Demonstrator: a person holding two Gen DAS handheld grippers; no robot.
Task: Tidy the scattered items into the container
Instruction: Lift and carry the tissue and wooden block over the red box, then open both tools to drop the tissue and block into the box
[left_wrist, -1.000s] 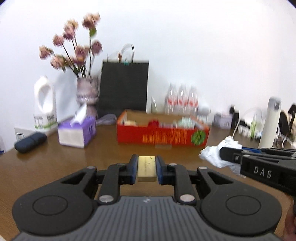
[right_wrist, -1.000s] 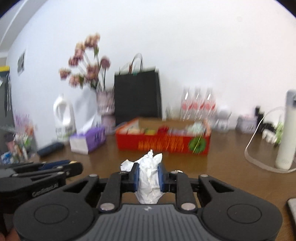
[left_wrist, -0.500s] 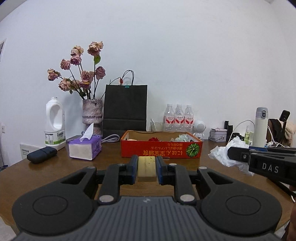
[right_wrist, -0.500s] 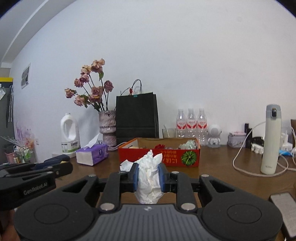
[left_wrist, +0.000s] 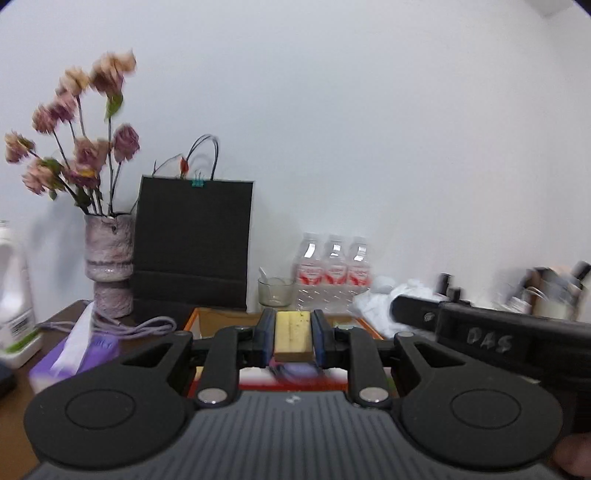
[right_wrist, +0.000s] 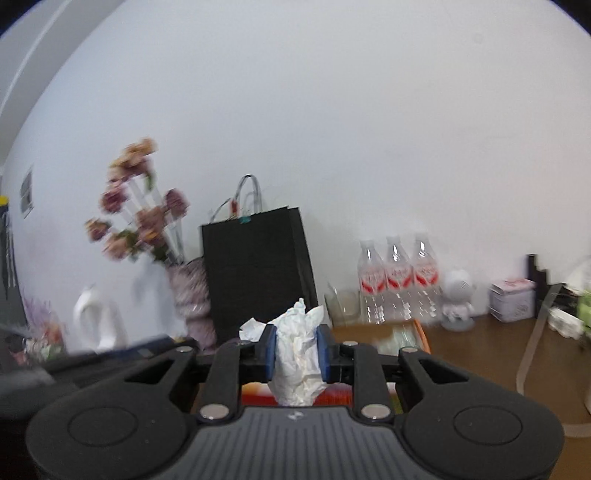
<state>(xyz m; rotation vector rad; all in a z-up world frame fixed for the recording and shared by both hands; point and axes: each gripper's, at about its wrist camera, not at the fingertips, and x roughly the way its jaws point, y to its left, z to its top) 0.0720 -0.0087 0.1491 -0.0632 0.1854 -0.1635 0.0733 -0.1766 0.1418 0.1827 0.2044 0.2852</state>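
From your left wrist, the left gripper (left_wrist: 293, 334) is clamped on a yellow sponge block (left_wrist: 292, 335), held over the near wall of the orange box (left_wrist: 221, 320). A black paper bag (left_wrist: 192, 243), a vase of flowers (left_wrist: 109, 264) and water bottles (left_wrist: 334, 275) line the brown table's (left_wrist: 14, 406) far edge.

From your right wrist, the right gripper (right_wrist: 295, 352) pinches crumpled white tissue (right_wrist: 297, 356) above the box's right end (right_wrist: 421, 334); a white wall (right_wrist: 369, 129) stands behind.

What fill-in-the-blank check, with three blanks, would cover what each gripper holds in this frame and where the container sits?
1. The left gripper is shut on a ____ rectangular block.
2. The right gripper is shut on a crumpled ____ tissue.
3. The orange cardboard box lies in front of the ____ paper bag.

Missing words: yellow; white; black
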